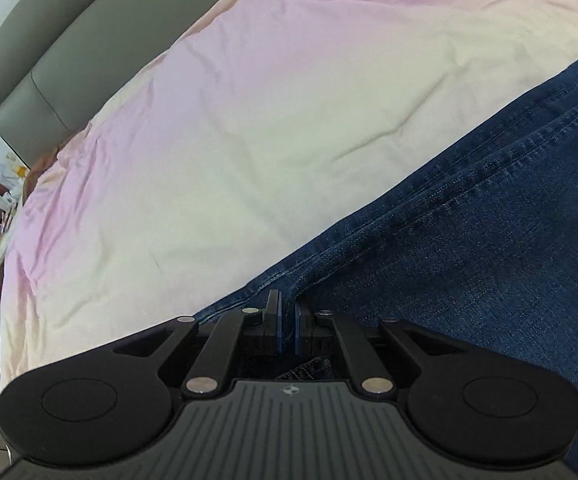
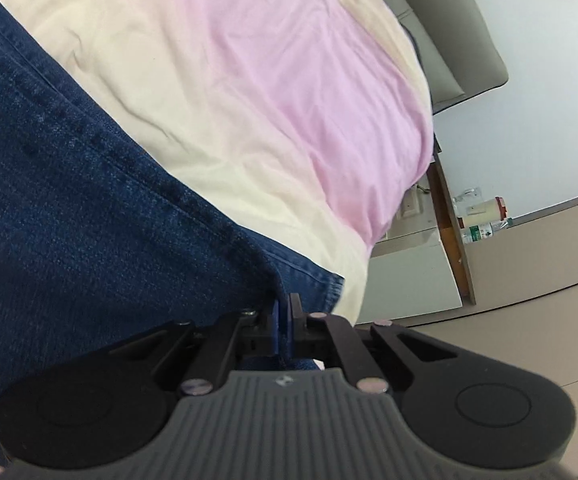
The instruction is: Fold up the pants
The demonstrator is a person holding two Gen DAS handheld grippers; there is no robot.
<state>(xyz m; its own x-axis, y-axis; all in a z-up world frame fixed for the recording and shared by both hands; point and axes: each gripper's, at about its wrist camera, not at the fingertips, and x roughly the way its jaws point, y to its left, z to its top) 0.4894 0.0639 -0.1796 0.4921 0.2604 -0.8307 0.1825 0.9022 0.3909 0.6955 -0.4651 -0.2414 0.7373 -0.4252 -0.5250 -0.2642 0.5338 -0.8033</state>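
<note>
Dark blue denim pants [image 1: 469, 248] lie on a bed and fill the right side of the left wrist view. They fill the left side of the right wrist view [image 2: 69, 200]. My left gripper [image 1: 287, 300] is shut on the pants' left edge, with denim pinched between its pads. My right gripper [image 2: 285, 300] is shut on the pants' right edge near a stitched hem. The rest of the pants is out of frame.
The bed has a cream and pink sheet [image 1: 229, 120], also in the right wrist view [image 2: 269, 80]. A grey padded headboard [image 1: 69, 60] stands at the back. The bed's right edge drops to a beige floor [image 2: 529, 300], with a bedside surface holding bottles [image 2: 485, 220].
</note>
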